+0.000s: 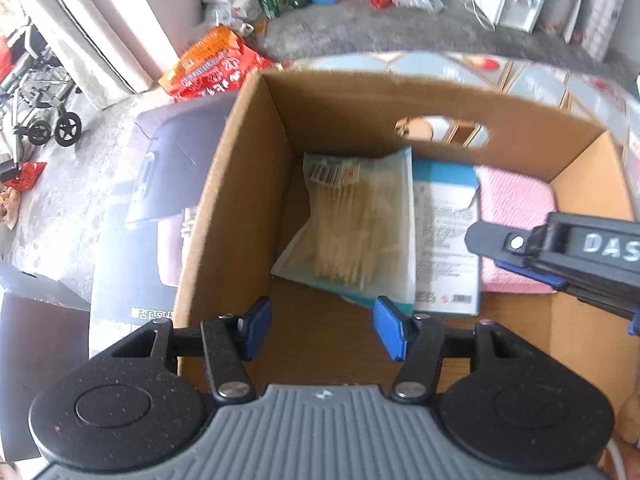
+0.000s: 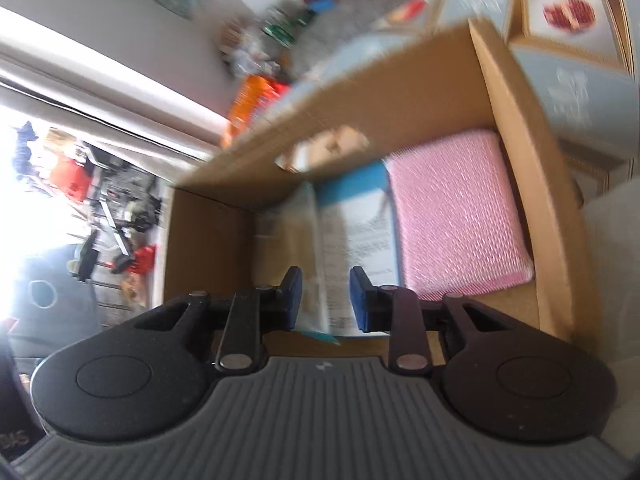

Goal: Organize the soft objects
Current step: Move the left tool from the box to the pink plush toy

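A clear packet [image 1: 356,224], blue-white pack [image 1: 446,240] and pink cloth [image 1: 516,220] lie flat in the cardboard box [image 1: 240,168].

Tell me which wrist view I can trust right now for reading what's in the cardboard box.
Left wrist view: mild blur; the clear packet and pink cloth in the cardboard box read fine. Right wrist view: heavy motion smear, window glare blowing out the left edge; only the pink cloth stays distinct.

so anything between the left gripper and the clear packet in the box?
Nothing visible. The left gripper hangs open above the cardboard box, with a clear line down to the clear packet. The right gripper sits off to the side.
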### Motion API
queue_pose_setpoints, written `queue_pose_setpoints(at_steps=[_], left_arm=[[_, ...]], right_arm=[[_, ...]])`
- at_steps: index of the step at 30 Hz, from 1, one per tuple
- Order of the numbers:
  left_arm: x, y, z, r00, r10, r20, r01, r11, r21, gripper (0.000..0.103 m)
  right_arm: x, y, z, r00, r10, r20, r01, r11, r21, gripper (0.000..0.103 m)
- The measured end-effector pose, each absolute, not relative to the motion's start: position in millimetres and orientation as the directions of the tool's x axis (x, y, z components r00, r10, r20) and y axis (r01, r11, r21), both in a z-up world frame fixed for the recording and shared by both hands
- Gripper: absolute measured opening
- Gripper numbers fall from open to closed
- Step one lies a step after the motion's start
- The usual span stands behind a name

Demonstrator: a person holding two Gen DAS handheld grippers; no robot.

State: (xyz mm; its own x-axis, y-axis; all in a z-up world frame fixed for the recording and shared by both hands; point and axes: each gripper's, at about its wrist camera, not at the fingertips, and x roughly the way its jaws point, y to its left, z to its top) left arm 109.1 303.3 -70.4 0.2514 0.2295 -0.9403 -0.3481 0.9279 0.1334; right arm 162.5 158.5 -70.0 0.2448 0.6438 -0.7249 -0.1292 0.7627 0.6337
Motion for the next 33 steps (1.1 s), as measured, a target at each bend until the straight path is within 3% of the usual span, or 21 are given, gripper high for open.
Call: queue_pose_setpoints(at_steps=[4,6,12,21,28,33], left_arm=[[105,289,-53,0.289,0.229,-0.929,-0.35,0.929,0.12,0.06],[102,277,-42,0.318,0.214,-0.924,-0.353,0.931,0.094,0.062],[105,224,-14,0.406,0.147,-0.902,-0.317,0.948,0.011,0.07],[142,117,-9,0.472,0.037,-0.881,-0.187,0.981,-0.059,0.072],[188,34,-34,0.437,-0.104,-0.893,-0.08,0.985,-0.154,0.071],[219,-11,-61,0.399,-0.154,-0.904,-0.075,0.977,-0.199,0.067]], right_arm=[[159,130,-42,0.293,0.709,-0.642,-0.141,0.696,0.704,0.035],[159,104,-26,0.323,0.728,-0.604,-0.153,0.67,0.726,0.045],[157,16,7,0.407,0.74,-0.535,-0.151,0.632,0.76,0.054],[150,-146,22,0.532,0.606,-0.591,-0.049,0.719,0.694,0.056],[179,-249,-2,0.63,0.436,-0.643,0.078,0.788,0.611,0.057],[223,-283,-25,0.644,0.397,-0.654,0.088,0.81,0.579,0.057]])
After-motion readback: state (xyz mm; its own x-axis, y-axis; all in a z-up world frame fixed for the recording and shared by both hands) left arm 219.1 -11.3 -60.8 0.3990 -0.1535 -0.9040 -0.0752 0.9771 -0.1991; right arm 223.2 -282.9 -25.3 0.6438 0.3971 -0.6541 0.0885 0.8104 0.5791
